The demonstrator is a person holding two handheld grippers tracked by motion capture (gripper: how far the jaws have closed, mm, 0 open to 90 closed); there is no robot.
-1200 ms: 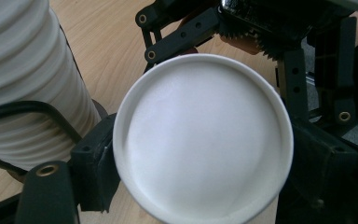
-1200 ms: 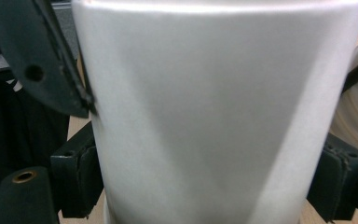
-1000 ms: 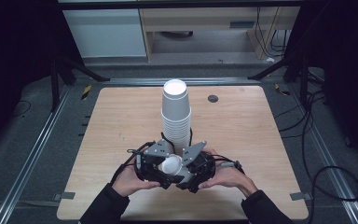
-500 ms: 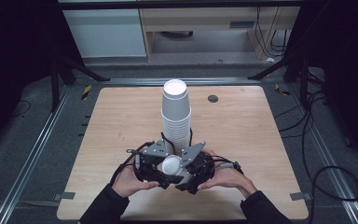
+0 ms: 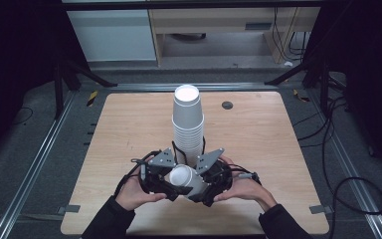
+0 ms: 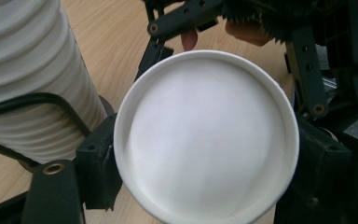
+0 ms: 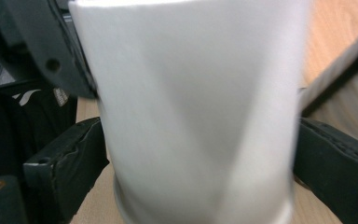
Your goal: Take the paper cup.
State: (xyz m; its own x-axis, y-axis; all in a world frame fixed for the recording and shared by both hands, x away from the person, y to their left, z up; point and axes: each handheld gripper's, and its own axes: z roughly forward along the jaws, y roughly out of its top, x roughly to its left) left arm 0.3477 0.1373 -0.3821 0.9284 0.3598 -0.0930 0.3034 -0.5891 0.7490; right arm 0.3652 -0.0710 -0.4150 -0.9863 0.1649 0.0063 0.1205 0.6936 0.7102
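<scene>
White cup (image 6: 205, 135) mouth between jaws

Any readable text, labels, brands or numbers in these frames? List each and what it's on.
None readable.
The single paper cup between the two tongs is plain white.
The stack of cups is plain white too.
White marks on dark fabric in the right gripper view: too partial to read.

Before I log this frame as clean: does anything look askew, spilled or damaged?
Only the single white cup, held tipped on its side above the table between the left gripper and the right gripper; it looks undented. The cup stack stands upright. Nothing is spilled.
</scene>
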